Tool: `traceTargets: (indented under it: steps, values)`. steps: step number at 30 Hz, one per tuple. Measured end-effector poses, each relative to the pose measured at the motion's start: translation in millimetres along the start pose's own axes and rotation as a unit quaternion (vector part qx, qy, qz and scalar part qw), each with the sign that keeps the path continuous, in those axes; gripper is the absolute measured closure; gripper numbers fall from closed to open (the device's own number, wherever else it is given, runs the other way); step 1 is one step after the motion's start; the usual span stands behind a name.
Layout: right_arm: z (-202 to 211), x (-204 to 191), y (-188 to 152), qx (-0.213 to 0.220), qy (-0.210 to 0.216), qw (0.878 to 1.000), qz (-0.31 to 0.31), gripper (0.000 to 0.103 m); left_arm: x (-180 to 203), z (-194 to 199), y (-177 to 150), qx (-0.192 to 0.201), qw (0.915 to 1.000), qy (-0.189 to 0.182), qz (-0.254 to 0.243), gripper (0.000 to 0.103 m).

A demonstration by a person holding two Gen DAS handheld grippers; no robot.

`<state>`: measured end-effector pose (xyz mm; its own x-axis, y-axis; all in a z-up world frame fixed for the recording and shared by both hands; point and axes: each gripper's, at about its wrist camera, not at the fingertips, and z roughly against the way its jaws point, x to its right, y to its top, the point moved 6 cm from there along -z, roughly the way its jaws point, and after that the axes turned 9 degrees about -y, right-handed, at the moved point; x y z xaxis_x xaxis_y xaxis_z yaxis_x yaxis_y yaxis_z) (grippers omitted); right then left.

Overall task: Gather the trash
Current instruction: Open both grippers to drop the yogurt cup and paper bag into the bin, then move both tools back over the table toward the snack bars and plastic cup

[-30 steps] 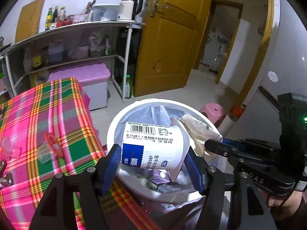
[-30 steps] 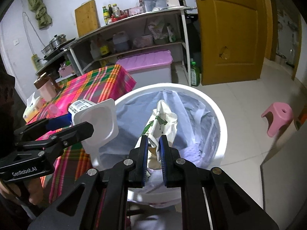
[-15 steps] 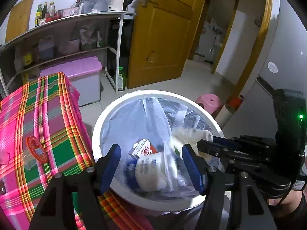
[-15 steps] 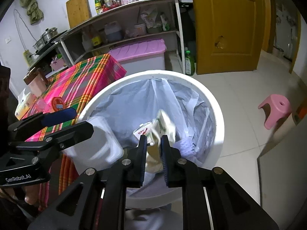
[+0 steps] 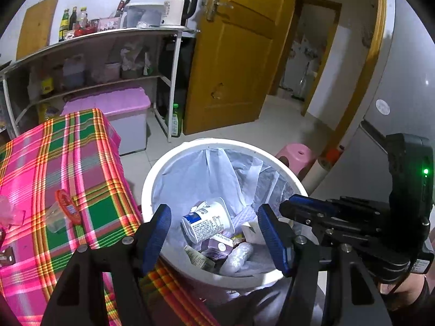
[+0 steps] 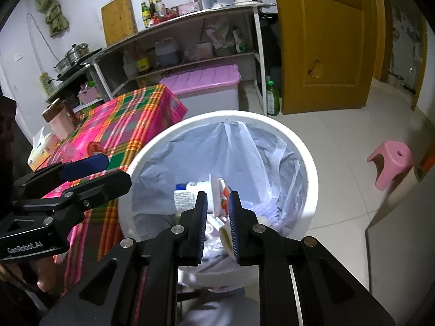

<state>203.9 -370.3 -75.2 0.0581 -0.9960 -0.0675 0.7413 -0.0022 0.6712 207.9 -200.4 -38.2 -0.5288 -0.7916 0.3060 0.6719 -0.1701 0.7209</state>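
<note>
While our left gripper (image 5: pixel 214 233) hangs over the bin (image 5: pixel 152 187) with its fingers spread wide and empty, we judge the next pickup lies out beyond its left finger: a clear cup with a red lid (image 5: pixel 61 212) on the plaid desk (image 5: pixel 68 146). To take it well, we should swing left, straddle the cup body and close gently. Between the fingers, the yogurt tub (image 5: pixel 208 221) already rests inside the bin. Our right gripper (image 6: pixel 216 217) shows a narrow gap, holding nothing.
</note>
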Motion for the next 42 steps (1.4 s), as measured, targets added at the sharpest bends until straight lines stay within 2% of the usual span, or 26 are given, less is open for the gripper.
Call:
traceTargets:
  steps: [5,10,31,42]
  values:
    - [14.5,-10.1,0.7,0.014,0.009,1.000,0.007,0.085,0.0,16.3,-2.3,0.012,0.9999,0.005,0.002,0.037]
    - [25.0,-20.9,0.7,0.023,0.019,0.999,0.015,0.074,-2.2,31.9,-7.5,0.021,0.9997,0.013,0.002,0.037]
    - [42.6,-71.0,-5.0,0.032,0.055,0.996,0.056,0.074,-36.0,92.7,-35.6,0.057,0.9961,0.059,0.034,0.037]
    - [42.1,-103.8,-14.4,0.027,0.098,0.992,0.077,0.074,-57.6,112.9,-57.4,0.058,0.9928,0.086,0.059,0.037]
